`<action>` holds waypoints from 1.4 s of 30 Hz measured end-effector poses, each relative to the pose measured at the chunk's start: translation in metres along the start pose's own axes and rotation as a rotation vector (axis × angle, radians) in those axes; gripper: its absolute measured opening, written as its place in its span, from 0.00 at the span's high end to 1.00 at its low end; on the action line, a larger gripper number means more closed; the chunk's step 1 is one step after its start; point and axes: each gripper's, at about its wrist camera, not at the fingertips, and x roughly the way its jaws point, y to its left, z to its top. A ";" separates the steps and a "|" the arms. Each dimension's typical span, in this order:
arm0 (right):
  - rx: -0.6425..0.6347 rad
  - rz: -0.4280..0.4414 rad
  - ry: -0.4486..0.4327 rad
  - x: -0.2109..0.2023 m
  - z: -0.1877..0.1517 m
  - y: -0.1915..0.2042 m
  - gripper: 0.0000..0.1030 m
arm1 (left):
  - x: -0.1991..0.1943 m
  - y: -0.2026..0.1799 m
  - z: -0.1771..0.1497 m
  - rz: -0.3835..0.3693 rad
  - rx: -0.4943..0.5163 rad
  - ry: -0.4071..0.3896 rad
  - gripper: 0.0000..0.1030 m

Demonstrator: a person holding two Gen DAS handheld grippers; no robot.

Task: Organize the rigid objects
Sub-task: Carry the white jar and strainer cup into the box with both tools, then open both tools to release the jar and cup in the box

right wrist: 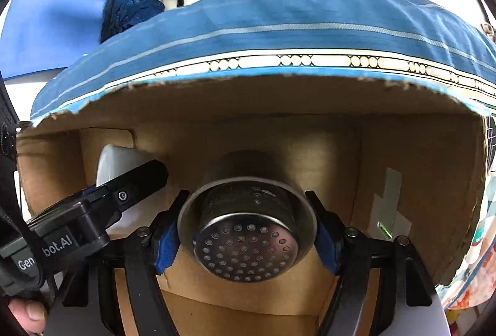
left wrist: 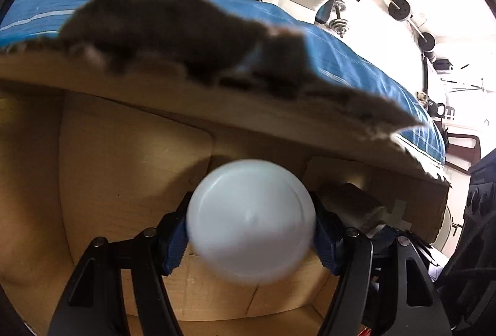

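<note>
Both tongs point down into an open cardboard box (right wrist: 418,174) with ragged, torn edges, set against a blue striped bedsheet (right wrist: 310,16). The left tongs (left wrist: 251,227) are clenched on a white bowl (left wrist: 251,221); the right tongs (right wrist: 246,230) grasp a perforated steel strainer cup (right wrist: 245,243). From the right wrist, the left tool crowds the box's left side, its body reading "Gen…bot.AI". Dumbbells (left wrist: 339,16) lie beyond the bed.

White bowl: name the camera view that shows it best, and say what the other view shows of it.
The left wrist view. There the white bowl fills the centre, its base toward the camera, pressed between the left claw pads over the cardboard box. The right wrist view shows only a slice of it behind the left claw's black finger.
</note>
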 end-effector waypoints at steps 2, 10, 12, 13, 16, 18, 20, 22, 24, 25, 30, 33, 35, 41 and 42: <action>0.003 0.002 0.001 0.001 0.000 0.000 0.24 | -0.004 0.001 -0.001 -0.002 0.002 -0.002 0.33; 0.010 -0.003 -0.021 -0.020 -0.004 0.005 0.20 | -0.032 0.004 -0.014 0.018 0.037 -0.033 0.31; 0.002 -0.005 -0.022 -0.025 -0.010 0.007 0.18 | -0.041 0.006 -0.022 0.045 0.061 -0.050 0.18; 0.001 -0.007 -0.023 -0.026 -0.012 0.008 0.16 | -0.042 0.009 -0.026 0.055 0.066 -0.058 0.16; -0.003 -0.033 -0.033 -0.033 -0.023 0.011 0.00 | -0.054 0.017 -0.042 0.101 0.088 -0.087 0.09; -0.017 -0.050 -0.051 -0.038 -0.034 0.013 0.00 | -0.060 0.019 -0.052 0.138 0.116 -0.105 0.03; -0.033 -0.065 -0.055 -0.042 -0.047 0.013 0.00 | -0.067 0.023 -0.065 0.180 0.140 -0.137 0.03; -0.052 -0.086 -0.071 -0.047 -0.060 0.016 0.00 | -0.071 0.020 -0.074 0.199 0.158 -0.167 0.03; -0.059 -0.089 -0.086 -0.052 -0.071 0.018 0.00 | -0.080 0.011 -0.084 0.214 0.176 -0.202 0.03; -0.055 -0.089 -0.098 -0.055 -0.079 0.018 0.00 | -0.086 0.005 -0.090 0.218 0.188 -0.224 0.03; -0.059 -0.093 -0.166 -0.075 -0.112 0.024 0.00 | -0.112 -0.001 -0.121 0.233 0.214 -0.304 0.03; -0.060 -0.079 -0.199 -0.087 -0.132 0.029 0.00 | -0.128 -0.002 -0.140 0.236 0.223 -0.344 0.03; -0.067 -0.075 -0.230 -0.099 -0.148 0.032 0.00 | -0.138 -0.001 -0.151 0.236 0.227 -0.368 0.03; -0.088 -0.061 -0.285 -0.126 -0.187 0.039 0.00 | -0.165 -0.001 -0.190 0.218 0.215 -0.434 0.03; -0.095 -0.054 -0.293 -0.132 -0.196 0.040 0.00 | -0.171 -0.001 -0.198 0.211 0.212 -0.441 0.03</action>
